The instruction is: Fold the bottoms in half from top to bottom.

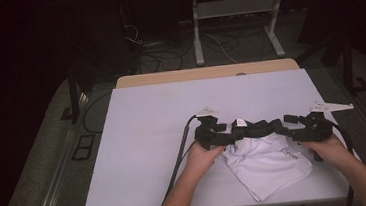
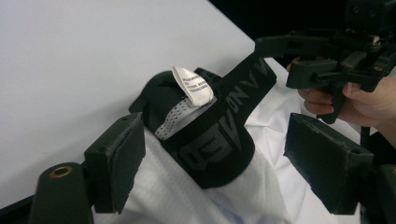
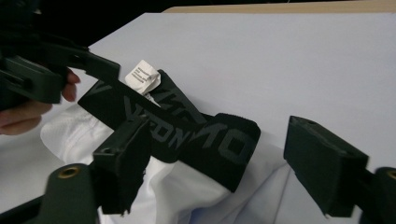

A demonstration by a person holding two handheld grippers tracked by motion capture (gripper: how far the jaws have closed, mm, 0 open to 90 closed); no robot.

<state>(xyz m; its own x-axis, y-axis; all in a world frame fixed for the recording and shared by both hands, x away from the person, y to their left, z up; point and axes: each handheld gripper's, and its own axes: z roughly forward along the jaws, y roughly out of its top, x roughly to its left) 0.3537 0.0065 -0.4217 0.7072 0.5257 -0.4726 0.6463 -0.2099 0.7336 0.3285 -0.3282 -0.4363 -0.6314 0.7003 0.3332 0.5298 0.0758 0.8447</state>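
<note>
A white garment (image 1: 269,163) with a black lettered waistband (image 1: 258,128) lies crumpled on the white-covered table (image 1: 162,120), near its front right. A white label (image 1: 241,122) sticks up from the band. My left gripper (image 1: 228,135) is open and points right, its jaws either side of the band's left end (image 2: 219,140). My right gripper (image 1: 287,124) is open and points left, astride the band's right end (image 3: 219,140). In the left gripper view the right gripper (image 2: 273,63) stands at the stretched band's far end. In the right gripper view the left gripper (image 3: 88,81) does the same.
The white cover spreads wide to the left and the back of the garment. A bare wooden edge (image 1: 208,73) shows at the table's far side. Beyond it stand a grey metal frame (image 1: 237,23) and cables on the dark floor (image 1: 166,54).
</note>
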